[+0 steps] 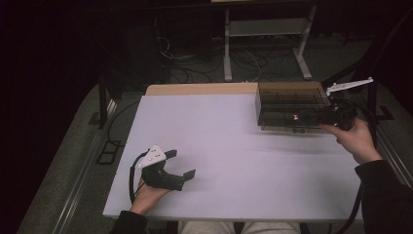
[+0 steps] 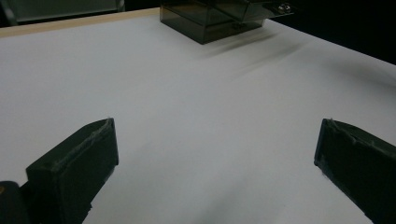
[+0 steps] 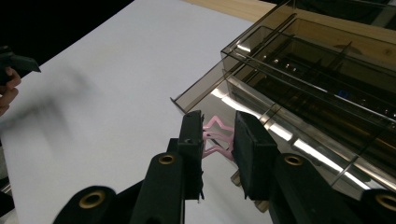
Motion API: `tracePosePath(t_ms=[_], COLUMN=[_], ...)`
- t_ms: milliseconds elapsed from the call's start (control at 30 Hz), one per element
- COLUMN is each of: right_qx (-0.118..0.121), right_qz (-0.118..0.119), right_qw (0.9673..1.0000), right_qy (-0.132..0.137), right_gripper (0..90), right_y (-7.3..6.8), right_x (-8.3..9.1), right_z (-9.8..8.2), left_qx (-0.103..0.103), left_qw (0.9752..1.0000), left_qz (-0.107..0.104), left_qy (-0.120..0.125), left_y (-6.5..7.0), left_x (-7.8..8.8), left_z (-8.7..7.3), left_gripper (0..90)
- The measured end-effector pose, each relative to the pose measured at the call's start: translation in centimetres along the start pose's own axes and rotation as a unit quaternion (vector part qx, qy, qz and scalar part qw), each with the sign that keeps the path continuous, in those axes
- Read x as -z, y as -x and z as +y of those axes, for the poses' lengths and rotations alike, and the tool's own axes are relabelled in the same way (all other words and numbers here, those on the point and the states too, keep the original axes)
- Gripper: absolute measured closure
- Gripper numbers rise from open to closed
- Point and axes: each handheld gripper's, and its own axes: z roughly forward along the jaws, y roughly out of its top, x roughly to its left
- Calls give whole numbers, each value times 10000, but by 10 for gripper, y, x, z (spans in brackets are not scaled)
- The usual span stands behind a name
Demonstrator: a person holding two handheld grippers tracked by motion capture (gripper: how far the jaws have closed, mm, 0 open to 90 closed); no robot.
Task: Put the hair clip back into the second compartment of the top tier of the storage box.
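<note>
Right gripper view: right hand-held gripper (image 3: 218,135) pinches pink star clip (image 3: 215,136).

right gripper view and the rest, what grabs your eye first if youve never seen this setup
The small pink star-shaped clip stands out, pinched between the jaws of the right hand-held gripper just above a pulled-out drawer of the smoky transparent drawer box at the table's far right. Next comes the bare white table, lit against a dark room. At its near left edge, the left hand-held gripper rests with its jaws wide apart and nothing between them.
</note>
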Motion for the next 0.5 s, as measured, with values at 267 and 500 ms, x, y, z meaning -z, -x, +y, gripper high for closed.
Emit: tracePosePath(t_ms=[267,500], right_qx=[-139,-246], right_qz=[-80,-155], right_qw=[9999,9996], right_qy=[63,61], right_gripper=[724,724], right_y=[11,21], right_x=[1,-1], right_z=[0,-3], left_qx=[0,-9], left_qw=[10000,10000], left_qz=[1,8], left_qy=[3,-1], left_y=[0,0], left_x=[0,0], left_z=[0,0], left_gripper=[0,0])
